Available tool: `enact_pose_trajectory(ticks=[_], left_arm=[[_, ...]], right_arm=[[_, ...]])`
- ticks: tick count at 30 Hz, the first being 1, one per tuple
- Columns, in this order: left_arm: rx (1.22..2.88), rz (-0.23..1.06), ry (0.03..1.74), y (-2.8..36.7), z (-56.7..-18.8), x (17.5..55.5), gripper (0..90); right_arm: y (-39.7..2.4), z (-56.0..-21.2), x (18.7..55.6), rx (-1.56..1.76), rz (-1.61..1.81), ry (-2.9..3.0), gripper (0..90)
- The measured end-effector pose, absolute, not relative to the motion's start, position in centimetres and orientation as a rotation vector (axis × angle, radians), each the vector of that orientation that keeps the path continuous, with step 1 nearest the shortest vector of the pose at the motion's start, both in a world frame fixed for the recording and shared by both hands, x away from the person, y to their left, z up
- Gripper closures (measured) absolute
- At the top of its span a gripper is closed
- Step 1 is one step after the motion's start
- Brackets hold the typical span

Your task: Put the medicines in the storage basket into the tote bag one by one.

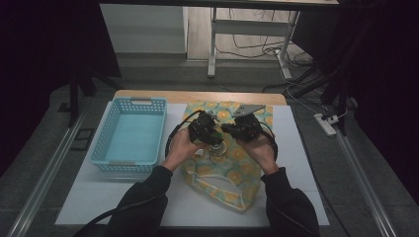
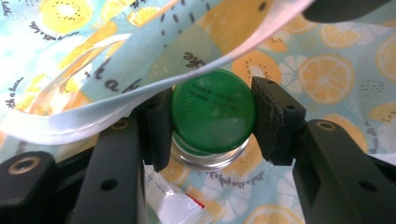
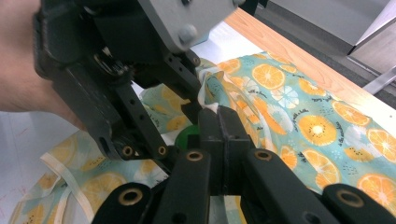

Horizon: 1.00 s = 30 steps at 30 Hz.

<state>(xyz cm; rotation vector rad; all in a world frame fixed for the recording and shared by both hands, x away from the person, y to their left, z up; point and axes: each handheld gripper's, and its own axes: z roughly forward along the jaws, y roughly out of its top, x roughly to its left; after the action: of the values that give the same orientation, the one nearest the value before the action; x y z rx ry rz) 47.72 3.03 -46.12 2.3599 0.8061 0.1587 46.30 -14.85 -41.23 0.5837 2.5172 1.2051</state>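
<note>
Meanwhile, left gripper (image 2: pixel 208 122) clamps a green-capped glass jar (image 2: pixel 212 112) at the fruit-print fabric bag (image 1: pixel 237 158)'s mouth; right gripper (image 3: pixel 218 133) pinches its white hem (image 3: pixel 201 93); the blue plastic basket (image 1: pixel 129 133) lies near the bench's left edge.

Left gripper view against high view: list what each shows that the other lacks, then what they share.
Left gripper view alone: the left hand-held gripper clamping the round green plastic lid of a clear jar. High view alone: the light-blue perforated plastic basket on the white table. Shared: the fruit-printed fabric bag.
</note>
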Motion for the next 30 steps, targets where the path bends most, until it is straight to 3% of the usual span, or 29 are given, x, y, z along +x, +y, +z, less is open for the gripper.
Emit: enact_pose_trajectory(ticks=[15,30], left_arm=[[2.328,0.139,0.822,2.9,-47.0,48.2,50.6],[2.317,0.096,0.818,3.0,-45.6,46.6,31.7]], right_arm=[[-14.8,-41.3,46.3,0.582,1.197,2.519,90.0],[-14.9,-41.2,46.3,0.586,1.204,2.514,90.0]])
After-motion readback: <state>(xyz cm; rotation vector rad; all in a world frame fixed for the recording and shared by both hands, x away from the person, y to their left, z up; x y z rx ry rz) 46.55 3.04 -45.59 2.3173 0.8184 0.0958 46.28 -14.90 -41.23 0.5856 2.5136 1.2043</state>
